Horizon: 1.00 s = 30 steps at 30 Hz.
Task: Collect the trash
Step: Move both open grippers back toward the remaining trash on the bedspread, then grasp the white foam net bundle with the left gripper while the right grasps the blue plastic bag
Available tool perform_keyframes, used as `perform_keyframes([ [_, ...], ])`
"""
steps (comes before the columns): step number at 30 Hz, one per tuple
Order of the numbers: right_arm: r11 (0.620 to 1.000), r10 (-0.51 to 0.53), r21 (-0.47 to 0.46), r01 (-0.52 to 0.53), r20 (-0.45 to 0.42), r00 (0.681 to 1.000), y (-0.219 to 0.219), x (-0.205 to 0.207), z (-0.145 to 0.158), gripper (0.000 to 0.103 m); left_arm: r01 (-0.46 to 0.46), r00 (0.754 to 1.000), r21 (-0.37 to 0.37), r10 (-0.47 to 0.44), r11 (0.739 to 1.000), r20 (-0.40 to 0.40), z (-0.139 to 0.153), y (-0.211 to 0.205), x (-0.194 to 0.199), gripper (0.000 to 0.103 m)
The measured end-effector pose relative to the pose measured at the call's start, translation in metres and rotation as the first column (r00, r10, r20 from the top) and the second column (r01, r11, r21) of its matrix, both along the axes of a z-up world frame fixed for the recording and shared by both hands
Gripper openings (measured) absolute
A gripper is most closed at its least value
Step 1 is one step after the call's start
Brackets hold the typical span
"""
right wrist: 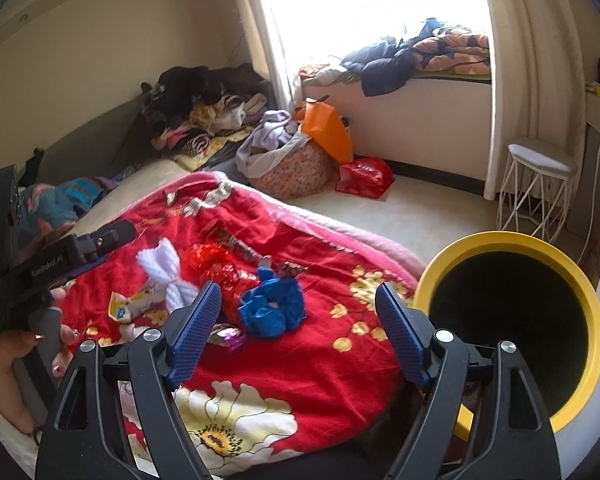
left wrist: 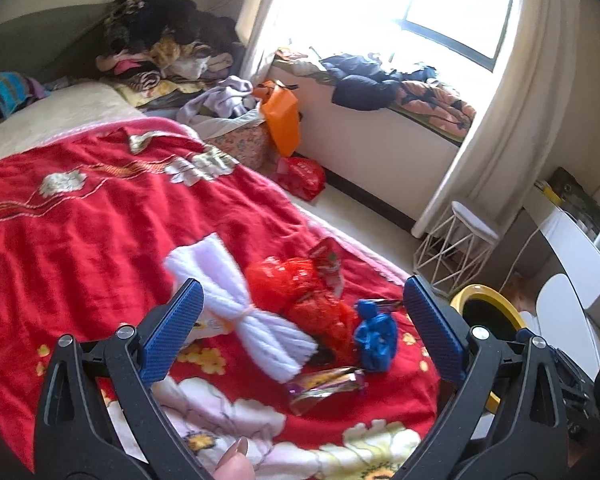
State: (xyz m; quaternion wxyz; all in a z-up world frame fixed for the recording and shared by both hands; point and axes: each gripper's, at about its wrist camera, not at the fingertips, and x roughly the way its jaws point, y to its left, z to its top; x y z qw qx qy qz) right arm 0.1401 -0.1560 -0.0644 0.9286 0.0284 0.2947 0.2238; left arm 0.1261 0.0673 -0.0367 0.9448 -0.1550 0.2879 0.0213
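Trash lies on the red floral blanket [left wrist: 80, 216] [right wrist: 320, 344]: a white yarn bundle [left wrist: 236, 304] [right wrist: 168, 276], crumpled red plastic [left wrist: 300, 296] [right wrist: 220, 268], a crumpled blue bag [left wrist: 376, 340] [right wrist: 272, 308], a shiny foil wrapper [left wrist: 324, 386] [right wrist: 230, 338] and a yellow-white wrapper [right wrist: 130, 304]. My left gripper [left wrist: 304, 336] is open and empty just above the pile. My right gripper [right wrist: 300, 332] is open and empty near the blue bag. A yellow-rimmed black bin [right wrist: 512, 336] [left wrist: 488, 312] stands right of the bed.
Piled clothes [left wrist: 168, 48] lie at the head of the bed. A floral laundry basket [right wrist: 296, 172], an orange bag [right wrist: 328, 128] and a red bag [right wrist: 364, 178] sit on the floor. A white wire stool [right wrist: 536, 192] stands by the curtain.
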Motion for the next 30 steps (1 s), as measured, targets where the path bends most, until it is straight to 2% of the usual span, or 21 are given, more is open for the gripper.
perform_keyframes([
  [7, 0.996, 0.028, -0.081, -0.035, -0.086, 0.996, 0.028, 0.022, -0.023, 0.077, -0.049, 0.996, 0.01, 0.049, 0.999, -0.079, -0.021, 0.021, -0.001, 0.092],
  [13, 0.994, 0.054, -0.09, -0.069, -0.154, 0.987, 0.042, 0.038, -0.046, 0.077, -0.04, 0.989, -0.019, 0.037, 0.999, -0.14, -0.042, 0.031, 0.001, 0.092],
  [17, 0.993, 0.065, -0.084, -0.083, -0.198, 0.978, 0.046, 0.051, -0.057, 0.076, -0.023, 0.984, -0.05, 0.014, 0.999, -0.177, -0.054, 0.03, 0.003, 0.076],
  [22, 0.994, 0.077, -0.055, -0.094, -0.254, 0.964, 0.05, 0.065, -0.07, 0.069, 0.016, 0.975, -0.124, -0.043, 0.992, -0.218, -0.07, 0.024, 0.009, 0.061],
  [26, 0.995, 0.086, -0.031, -0.099, -0.289, 0.953, 0.051, 0.072, -0.079, 0.063, 0.034, 0.968, -0.151, -0.07, 0.988, -0.24, -0.081, 0.016, 0.015, 0.058],
  [30, 0.994, 0.103, 0.012, -0.104, -0.316, 0.943, 0.049, 0.075, -0.085, 0.046, 0.017, 0.964, -0.188, -0.066, 0.982, -0.258, -0.09, 0.018, 0.02, 0.055],
])
